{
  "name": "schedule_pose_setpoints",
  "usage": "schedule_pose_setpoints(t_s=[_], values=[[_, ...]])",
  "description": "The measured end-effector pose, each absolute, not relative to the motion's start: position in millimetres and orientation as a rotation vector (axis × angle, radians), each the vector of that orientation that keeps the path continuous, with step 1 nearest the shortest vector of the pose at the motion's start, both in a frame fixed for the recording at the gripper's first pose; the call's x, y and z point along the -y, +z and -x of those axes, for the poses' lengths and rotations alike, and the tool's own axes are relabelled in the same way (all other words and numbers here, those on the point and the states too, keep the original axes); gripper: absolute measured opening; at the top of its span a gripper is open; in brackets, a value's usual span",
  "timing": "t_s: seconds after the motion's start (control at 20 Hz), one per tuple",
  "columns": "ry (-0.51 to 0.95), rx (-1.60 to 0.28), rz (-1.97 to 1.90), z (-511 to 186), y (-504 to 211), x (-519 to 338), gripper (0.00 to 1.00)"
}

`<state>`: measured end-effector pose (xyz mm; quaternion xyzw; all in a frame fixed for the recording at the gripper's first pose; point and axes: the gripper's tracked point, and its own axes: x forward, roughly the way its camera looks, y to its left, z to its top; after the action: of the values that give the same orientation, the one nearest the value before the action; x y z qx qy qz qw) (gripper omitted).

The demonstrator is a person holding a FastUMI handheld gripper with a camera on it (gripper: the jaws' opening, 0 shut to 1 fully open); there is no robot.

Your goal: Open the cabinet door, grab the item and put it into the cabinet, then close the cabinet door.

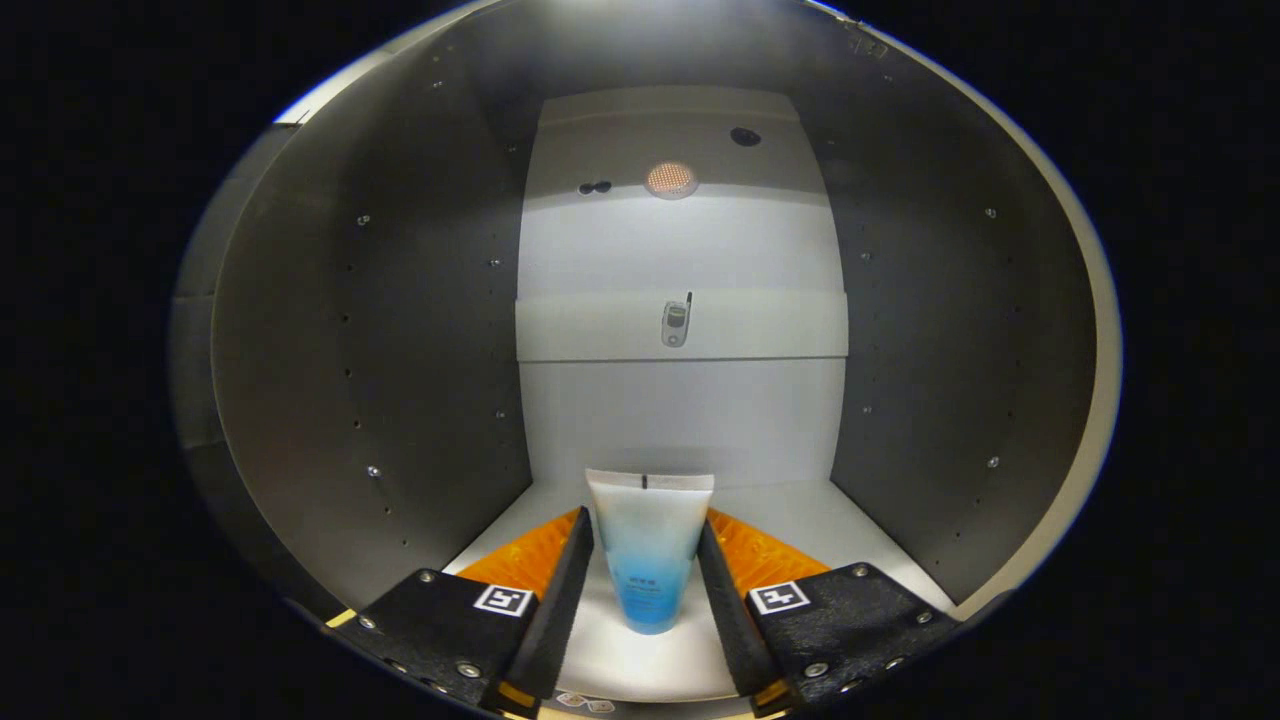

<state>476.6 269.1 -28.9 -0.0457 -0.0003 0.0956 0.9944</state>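
Observation:
I am looking into the open cabinet (pixel 680 420), which has a white back panel and grey side walls. A soft tube (pixel 650 570), white at its flat crimped top and blue toward its lower end, stands upright between my fingers, just above or on the white cabinet floor (pixel 800 520). My gripper (pixel 646 522) is shut on the tube, one finger pressing on each side of it. I cannot tell whether the tube's lower end touches the floor.
A white shelf edge (pixel 780 330) crosses the back panel higher up, with a small phone-like object (pixel 676 323) in front of it. A round lamp (pixel 671 180) glows near the top. The grey side walls (pixel 400 350) stand close on both sides.

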Motion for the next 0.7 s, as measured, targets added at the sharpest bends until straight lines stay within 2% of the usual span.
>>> schedule_pose_setpoints(t_s=[0.15,0.2,0.3,0.7], values=[[0.22,-0.023,0.088,-473,-34,-276,0.77],[0.211,-0.028,0.103,-472,-35,-274,0.86],[0.196,-0.018,0.125,-467,-31,-274,0.94],[0.191,-0.032,0.114,-411,-36,-266,0.94]])
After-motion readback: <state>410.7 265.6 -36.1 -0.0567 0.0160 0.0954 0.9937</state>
